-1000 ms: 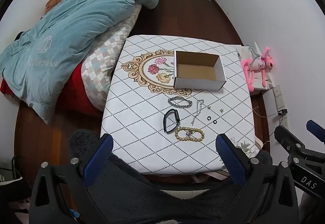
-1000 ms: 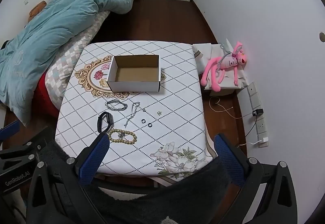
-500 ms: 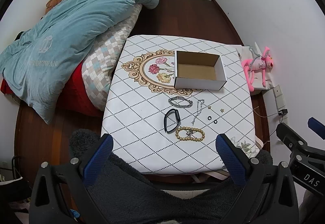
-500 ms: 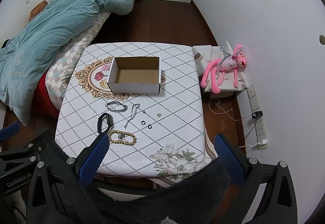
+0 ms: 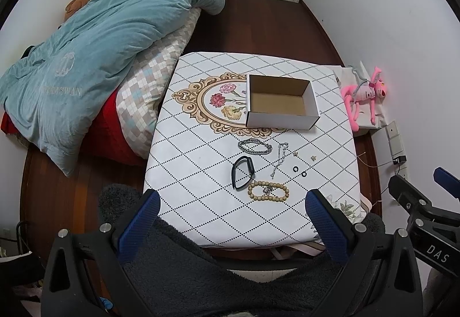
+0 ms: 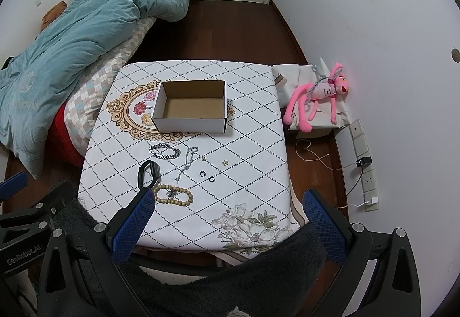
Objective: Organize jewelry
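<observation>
Little has moved since the earlier frames: both viewpoints have been raised slightly, so the table appears a bit smaller, while the jewelry is unchanged in place.

All jewelry lies on the tablecloth on the near side of the open white cardboard box [image 5: 280, 104], and nothing is seen inside the box. Nearest the box, a silver chain bracelet [image 5: 254, 146] is laid just in front of its near wall. To the right of that, a thin silver chain [image 5: 279, 157] runs away from the box toward the viewer. Two tiny gold pieces [image 5: 312, 157] and two small black rings [image 5: 299, 171] are scattered in front of the box's right end. Further from the box, a black band [image 5: 242, 172] lies looped, and the wooden bead bracelet [image 5: 267, 190] lies farthest from it, with a small silver item inside its loop.

The left gripper [image 5: 231, 203] is held wide open above the table's near edge, nothing between its blue pads. The right gripper [image 6: 228, 200] is likewise spread open and empty. A pink plush toy [image 6: 317, 94] rests to the right of the box, off the table.
</observation>
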{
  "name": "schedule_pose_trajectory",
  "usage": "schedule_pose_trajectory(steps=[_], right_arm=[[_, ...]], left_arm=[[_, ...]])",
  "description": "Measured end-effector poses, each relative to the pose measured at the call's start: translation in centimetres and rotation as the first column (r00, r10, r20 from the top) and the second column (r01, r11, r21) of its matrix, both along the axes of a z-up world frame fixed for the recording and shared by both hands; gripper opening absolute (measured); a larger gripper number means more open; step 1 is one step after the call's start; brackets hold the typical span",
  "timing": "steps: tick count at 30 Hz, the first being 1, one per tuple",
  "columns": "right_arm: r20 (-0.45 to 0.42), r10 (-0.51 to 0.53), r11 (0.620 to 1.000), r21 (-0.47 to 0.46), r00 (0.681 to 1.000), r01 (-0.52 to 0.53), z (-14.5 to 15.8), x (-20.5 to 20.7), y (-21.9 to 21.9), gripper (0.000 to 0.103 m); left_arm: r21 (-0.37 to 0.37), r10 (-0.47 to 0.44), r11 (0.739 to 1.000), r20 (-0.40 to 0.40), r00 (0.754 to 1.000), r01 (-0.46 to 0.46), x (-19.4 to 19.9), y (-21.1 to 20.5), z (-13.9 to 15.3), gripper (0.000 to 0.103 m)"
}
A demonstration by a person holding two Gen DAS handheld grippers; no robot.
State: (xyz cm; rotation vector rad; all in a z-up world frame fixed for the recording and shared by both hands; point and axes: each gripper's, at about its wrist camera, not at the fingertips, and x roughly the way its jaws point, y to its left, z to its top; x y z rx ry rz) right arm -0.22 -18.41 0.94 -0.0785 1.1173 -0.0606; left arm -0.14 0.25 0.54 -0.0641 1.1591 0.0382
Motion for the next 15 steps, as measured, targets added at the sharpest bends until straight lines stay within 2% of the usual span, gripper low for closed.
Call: schedule_pose_trajectory(steps=[15], right_arm=[[0.008,-0.003,1.000,0.002,1.000,0.003,1.0,0.5,-0.6,0.103]], left_arm=[[0.004,0.000,1.000,0.011,1.000,0.000,0.4,-0.6,0.5,0.103]])
